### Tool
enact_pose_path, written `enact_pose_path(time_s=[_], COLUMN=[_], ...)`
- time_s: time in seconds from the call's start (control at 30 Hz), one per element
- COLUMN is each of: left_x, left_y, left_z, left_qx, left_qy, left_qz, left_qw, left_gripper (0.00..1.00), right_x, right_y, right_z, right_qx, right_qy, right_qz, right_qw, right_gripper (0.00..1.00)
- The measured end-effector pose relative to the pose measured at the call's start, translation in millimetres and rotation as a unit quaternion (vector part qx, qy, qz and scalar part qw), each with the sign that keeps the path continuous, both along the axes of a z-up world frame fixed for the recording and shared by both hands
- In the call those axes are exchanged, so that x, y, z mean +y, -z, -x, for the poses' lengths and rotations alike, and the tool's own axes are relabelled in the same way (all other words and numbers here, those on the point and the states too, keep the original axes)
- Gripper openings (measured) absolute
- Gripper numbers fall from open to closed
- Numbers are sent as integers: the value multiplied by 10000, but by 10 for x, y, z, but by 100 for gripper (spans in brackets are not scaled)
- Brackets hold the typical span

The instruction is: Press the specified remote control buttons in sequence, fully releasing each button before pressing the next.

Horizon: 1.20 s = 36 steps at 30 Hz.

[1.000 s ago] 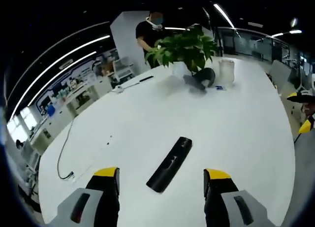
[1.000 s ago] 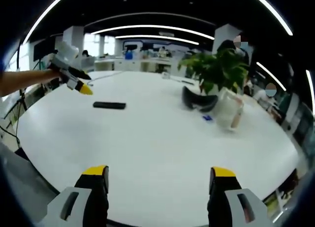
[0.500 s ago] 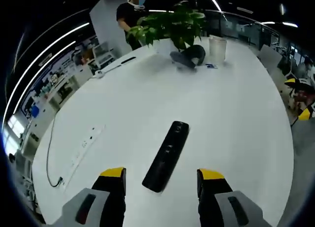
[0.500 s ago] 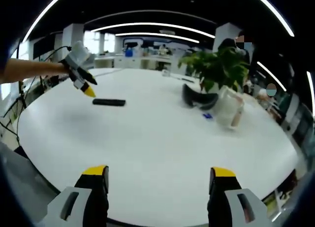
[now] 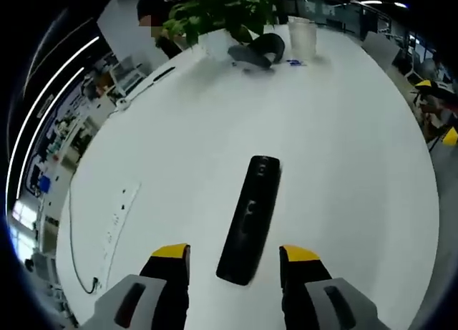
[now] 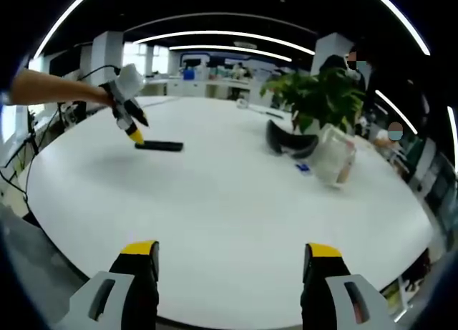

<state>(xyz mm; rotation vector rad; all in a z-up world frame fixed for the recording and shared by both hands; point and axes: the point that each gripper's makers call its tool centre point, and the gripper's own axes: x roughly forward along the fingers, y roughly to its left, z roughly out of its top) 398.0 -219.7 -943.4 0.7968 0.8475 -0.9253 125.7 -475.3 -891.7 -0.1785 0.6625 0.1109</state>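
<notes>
The left gripper (image 5: 232, 262) hangs over the white counter (image 5: 343, 172) with its yellow-tipped fingers (image 5: 170, 253) spread apart, empty. The black remote control (image 5: 249, 217) lies flat on the counter, its near end between the two fingertips, its far end pointing away ahead of them; contact cannot be told. The right gripper (image 6: 227, 253) also has its fingers parted and holds nothing, well apart from the remote. Far ahead stand a potted plant (image 6: 320, 101) and a clear jar (image 6: 333, 156).

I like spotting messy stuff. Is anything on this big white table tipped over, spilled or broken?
Nothing stands out. The black remote lies flat on the table, and the plant and clear container stand upright.
</notes>
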Motion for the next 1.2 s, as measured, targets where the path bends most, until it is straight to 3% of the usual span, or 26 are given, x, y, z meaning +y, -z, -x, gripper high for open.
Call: enact_pose_path(time_s=[0.37, 0.8, 1.0, 1.13, 1.2], left_x=[-22, -80, -100, -121, -128], left_y=[193, 248, 273, 306, 310], left_z=[-43, -100, -66, 8, 17], left_qx=[221, 270, 522, 888, 909], left_qy=[314, 529, 677, 701, 717], left_qz=[-320, -328, -286, -258, -280], left_qw=[9987, 9977, 9959, 9932, 9929], left_gripper=[52, 54, 50, 41, 38], right_x=[8, -7, -1, 8, 5], right_y=[33, 54, 66, 63, 55], right_z=[7, 4, 5, 3, 0], right_qx=[93, 142, 173, 170, 144], right_qy=[-38, -14, -35, -59, -51], right_qz=[69, 110, 118, 117, 96], right_qw=[9999, 9998, 9998, 9998, 9998], right_gripper=[81, 81, 80, 80, 80])
